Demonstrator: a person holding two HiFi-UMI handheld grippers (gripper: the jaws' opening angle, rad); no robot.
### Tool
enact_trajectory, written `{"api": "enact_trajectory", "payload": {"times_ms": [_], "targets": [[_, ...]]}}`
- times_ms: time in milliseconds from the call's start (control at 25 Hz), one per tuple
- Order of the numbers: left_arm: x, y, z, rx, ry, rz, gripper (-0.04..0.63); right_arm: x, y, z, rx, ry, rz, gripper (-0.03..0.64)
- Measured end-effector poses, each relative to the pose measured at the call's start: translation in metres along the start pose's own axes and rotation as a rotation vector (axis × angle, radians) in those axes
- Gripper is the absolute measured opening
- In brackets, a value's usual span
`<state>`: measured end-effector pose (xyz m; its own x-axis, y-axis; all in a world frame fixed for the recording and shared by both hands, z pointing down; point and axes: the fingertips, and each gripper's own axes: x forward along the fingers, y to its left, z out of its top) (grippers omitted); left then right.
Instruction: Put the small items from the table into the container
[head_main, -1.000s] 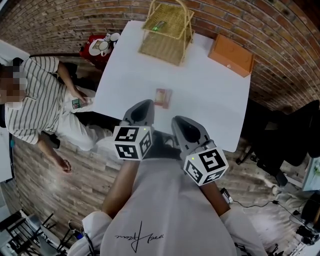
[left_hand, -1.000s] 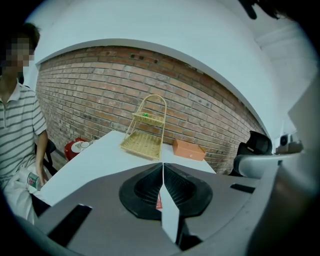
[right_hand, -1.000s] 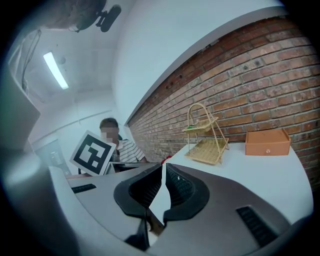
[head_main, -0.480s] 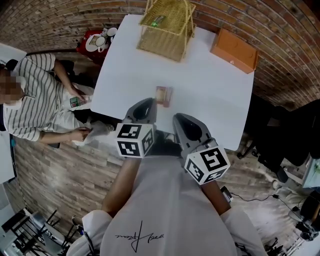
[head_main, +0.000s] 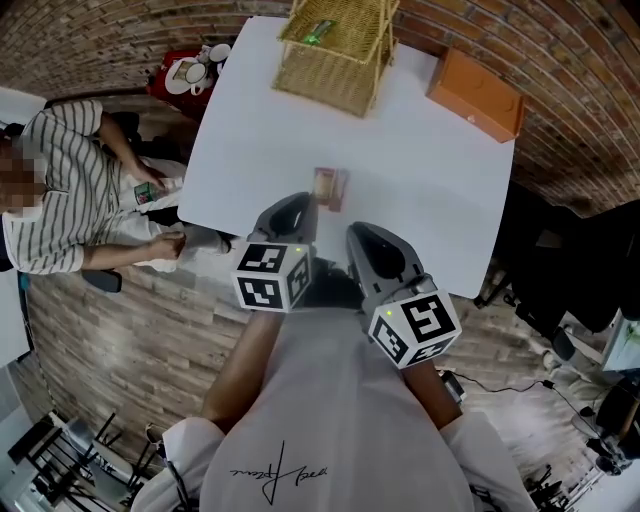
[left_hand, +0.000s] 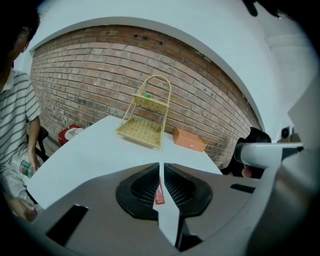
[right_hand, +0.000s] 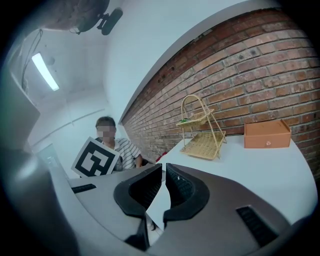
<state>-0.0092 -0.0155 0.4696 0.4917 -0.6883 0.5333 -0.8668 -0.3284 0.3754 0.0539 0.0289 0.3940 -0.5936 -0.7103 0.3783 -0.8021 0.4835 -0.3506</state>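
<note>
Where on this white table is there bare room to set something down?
Bare: the left of the table, from the basket to the near edge, and the right, from the orange box forward. Tightest around the small packet, near middle.

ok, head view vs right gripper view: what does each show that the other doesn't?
Head view only: the small packet lying on the white table near the tip of the left tongs, plus the floor. Right gripper view only: a close look at the right tongs, shut with nothing between them, and a ceiling light. Both: the wicker basket, the orange box and the seated person in a striped shirt.
</note>
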Motion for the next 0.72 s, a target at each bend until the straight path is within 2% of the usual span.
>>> {"api": "enact_trajectory", "payload": {"times_ms": [720], "targets": [[0.031,0.017,-0.025,-0.028,0.089,-0.006,0.012,0.015,-0.008,-0.012,0.037,0.039,-0.028,0.023]]}}
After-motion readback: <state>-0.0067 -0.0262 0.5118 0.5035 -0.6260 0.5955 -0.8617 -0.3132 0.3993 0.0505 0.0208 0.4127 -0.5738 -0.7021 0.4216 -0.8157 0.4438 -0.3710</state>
